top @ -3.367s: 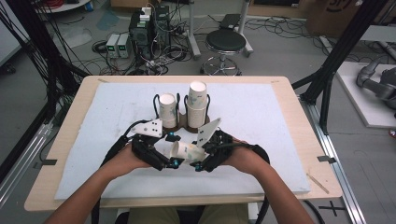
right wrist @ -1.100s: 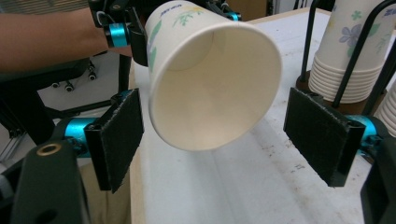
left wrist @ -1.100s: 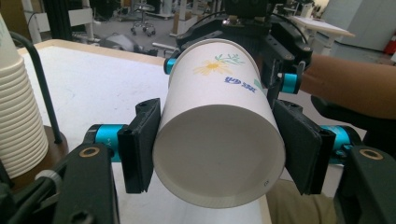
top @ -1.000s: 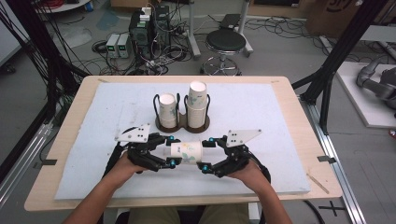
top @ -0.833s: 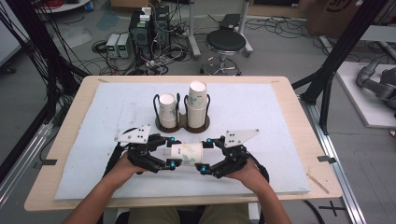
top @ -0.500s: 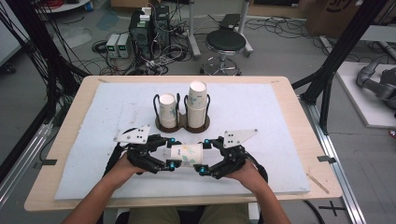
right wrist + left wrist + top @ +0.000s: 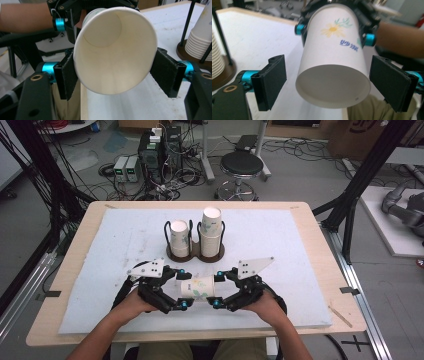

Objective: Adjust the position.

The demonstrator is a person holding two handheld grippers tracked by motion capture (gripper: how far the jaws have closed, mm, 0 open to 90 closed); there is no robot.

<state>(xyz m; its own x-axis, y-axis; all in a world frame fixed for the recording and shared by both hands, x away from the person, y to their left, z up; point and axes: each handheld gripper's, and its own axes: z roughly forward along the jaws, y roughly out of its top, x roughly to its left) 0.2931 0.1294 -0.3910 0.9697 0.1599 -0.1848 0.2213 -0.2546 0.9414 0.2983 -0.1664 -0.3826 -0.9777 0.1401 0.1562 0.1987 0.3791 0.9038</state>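
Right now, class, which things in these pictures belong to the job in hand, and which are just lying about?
In the job:
paper cup, held sideways
right tongs, shut on its rim end
left tongs, open around its base
cup stacks in the holder

Lying about:
stool
computer boxes on the floor
thin stick near the table's right edge
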